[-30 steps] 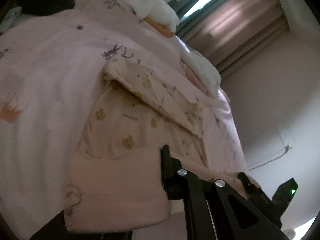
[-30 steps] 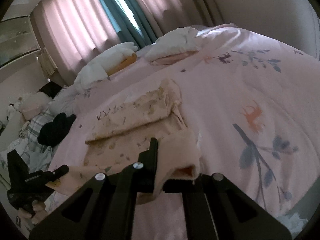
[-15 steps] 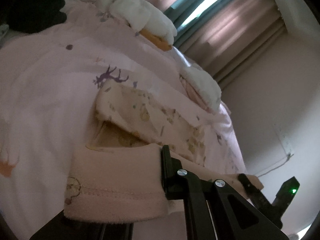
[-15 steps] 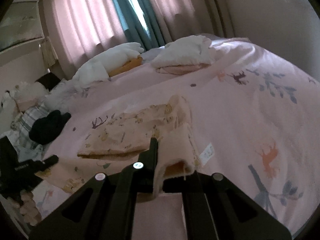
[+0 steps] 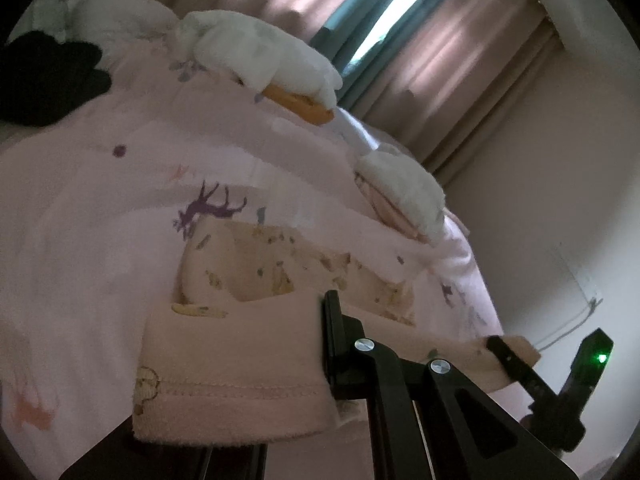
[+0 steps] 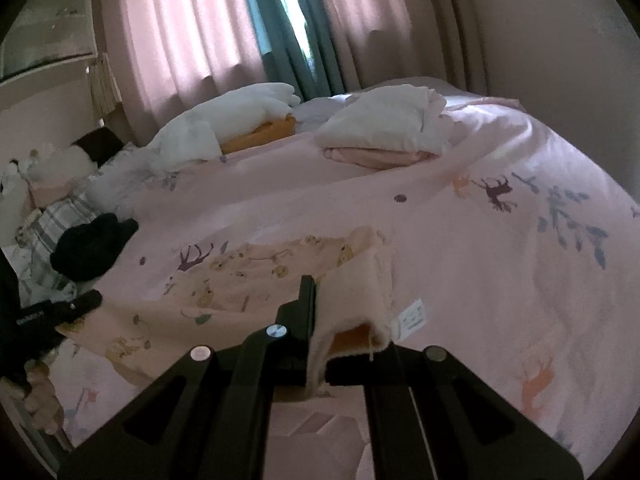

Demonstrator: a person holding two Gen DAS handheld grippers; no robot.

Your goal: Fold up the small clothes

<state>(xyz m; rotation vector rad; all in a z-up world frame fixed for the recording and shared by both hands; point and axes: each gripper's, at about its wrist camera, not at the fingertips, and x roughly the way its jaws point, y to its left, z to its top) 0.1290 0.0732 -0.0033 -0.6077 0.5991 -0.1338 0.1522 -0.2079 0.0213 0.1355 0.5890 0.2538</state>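
Note:
A small cream garment with an animal print [image 5: 256,272] lies on the pink bedspread [image 5: 100,208]. Its near hem is lifted and carried over the rest of it. My left gripper [image 5: 327,320] is shut on the left part of that hem, whose plain pink inside [image 5: 240,360] faces the camera. My right gripper [image 6: 315,294] is shut on the right corner of the garment [image 6: 248,276]; a white care label [image 6: 414,316] hangs beside it. Each view shows the other gripper pinching the same edge: the right gripper [image 5: 514,358] and the left gripper [image 6: 78,304].
At the far side of the bed lie a white pile on orange cloth [image 6: 240,120] and a white pile on pink cloth [image 6: 384,120]. A black garment [image 6: 92,244] and plaid cloth [image 6: 60,216] sit at the left. Curtains [image 6: 200,32] hang behind the bed.
Both grippers have risen and carried the held hem forward over the garment. The lifted flap now covers more of the lower layer, and the far piles look nearer.

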